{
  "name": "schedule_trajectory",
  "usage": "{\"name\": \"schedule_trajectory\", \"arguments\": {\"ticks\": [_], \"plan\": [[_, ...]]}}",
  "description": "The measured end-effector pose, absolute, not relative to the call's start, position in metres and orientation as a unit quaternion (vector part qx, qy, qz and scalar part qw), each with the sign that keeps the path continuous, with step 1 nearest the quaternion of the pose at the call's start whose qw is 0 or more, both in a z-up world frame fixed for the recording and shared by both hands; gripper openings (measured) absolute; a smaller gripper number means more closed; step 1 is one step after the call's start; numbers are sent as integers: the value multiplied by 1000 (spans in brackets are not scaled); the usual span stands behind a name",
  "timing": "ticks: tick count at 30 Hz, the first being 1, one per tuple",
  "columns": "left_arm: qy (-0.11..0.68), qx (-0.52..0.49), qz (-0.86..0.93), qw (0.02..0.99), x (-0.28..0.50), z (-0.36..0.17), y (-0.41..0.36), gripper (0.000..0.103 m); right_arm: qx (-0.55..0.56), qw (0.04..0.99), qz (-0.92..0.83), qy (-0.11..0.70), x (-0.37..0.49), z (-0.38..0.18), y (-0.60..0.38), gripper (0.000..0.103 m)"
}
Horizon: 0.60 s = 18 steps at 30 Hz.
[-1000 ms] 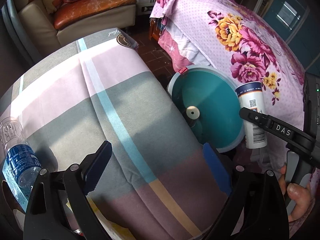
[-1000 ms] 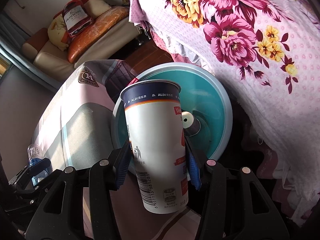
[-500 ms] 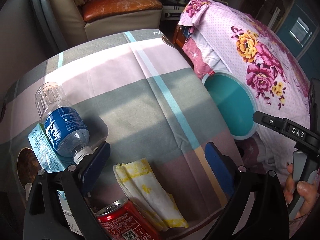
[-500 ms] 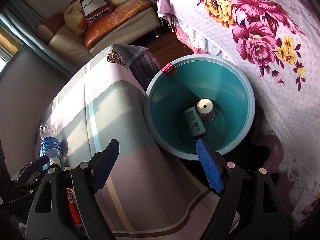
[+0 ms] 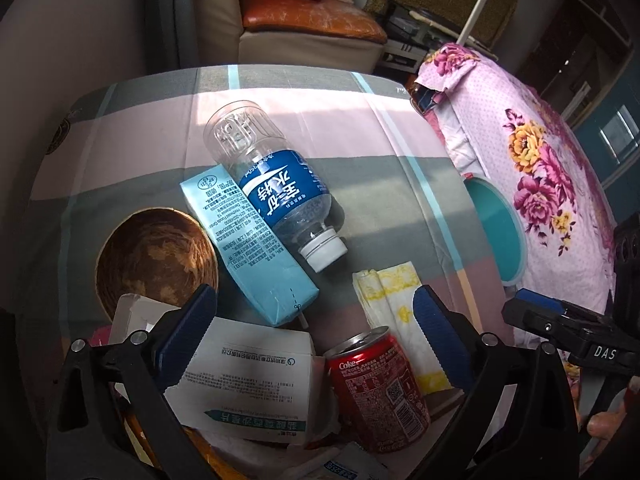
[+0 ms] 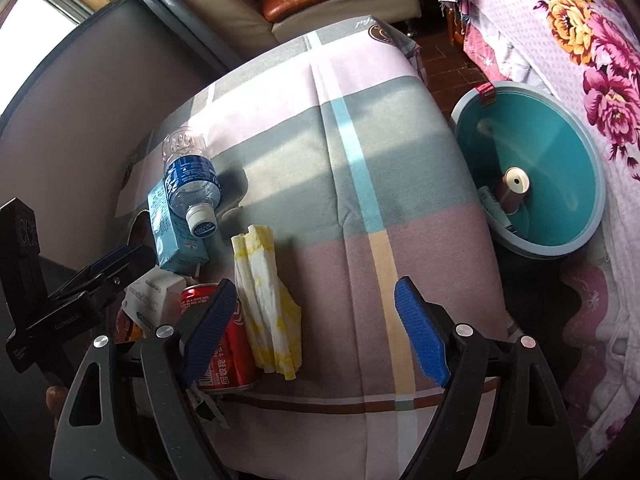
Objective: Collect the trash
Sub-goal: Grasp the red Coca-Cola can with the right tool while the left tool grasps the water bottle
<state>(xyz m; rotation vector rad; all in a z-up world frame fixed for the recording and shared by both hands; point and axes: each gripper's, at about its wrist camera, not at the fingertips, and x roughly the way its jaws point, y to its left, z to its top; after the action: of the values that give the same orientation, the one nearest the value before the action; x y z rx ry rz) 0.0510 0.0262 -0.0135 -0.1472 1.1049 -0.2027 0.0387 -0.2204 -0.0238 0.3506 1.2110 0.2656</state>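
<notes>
Trash lies on a striped cloth-covered table [image 5: 380, 184]: a plastic water bottle [image 5: 276, 188] on its side, a light blue carton [image 5: 248, 248], a yellow-white napkin [image 5: 400, 312], a red Coke can [image 5: 376, 388] and a white box [image 5: 248, 380]. My left gripper [image 5: 316, 340] is open, over the can and box. My right gripper [image 6: 316, 328] is open and empty above the table's near edge, right of the napkin [image 6: 268, 300] and can [image 6: 224, 348]. The teal bin [image 6: 540, 168] beside the table holds a cup and a small carton.
A brown woven bowl [image 5: 156, 260] sits left of the carton. A floral bedspread [image 6: 580, 40] is beyond the bin. A sofa [image 5: 304, 28] stands behind the table. The bottle [image 6: 190, 180] and carton [image 6: 172, 232] also show in the right wrist view.
My right gripper opened and dropped the paper cup into the bin, then swung left over the table. My left gripper moved back and left over the trash pile.
</notes>
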Motion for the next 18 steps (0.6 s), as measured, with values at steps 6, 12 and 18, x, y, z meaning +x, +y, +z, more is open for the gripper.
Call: {"name": "schedule_trajectory", "arguments": {"ticks": [6,12,18], "plan": [[521,-90,-74,846,44,-18,62,99,133,778,168,590,33,-27,-169,78],[519,-105,-58,846,36,-24,91,99,90,773,181,602,27,-37,-133,78],[521,-108,-49,846,32,-31,105,99,74,766,188,611,25,-43,-117,72]]}}
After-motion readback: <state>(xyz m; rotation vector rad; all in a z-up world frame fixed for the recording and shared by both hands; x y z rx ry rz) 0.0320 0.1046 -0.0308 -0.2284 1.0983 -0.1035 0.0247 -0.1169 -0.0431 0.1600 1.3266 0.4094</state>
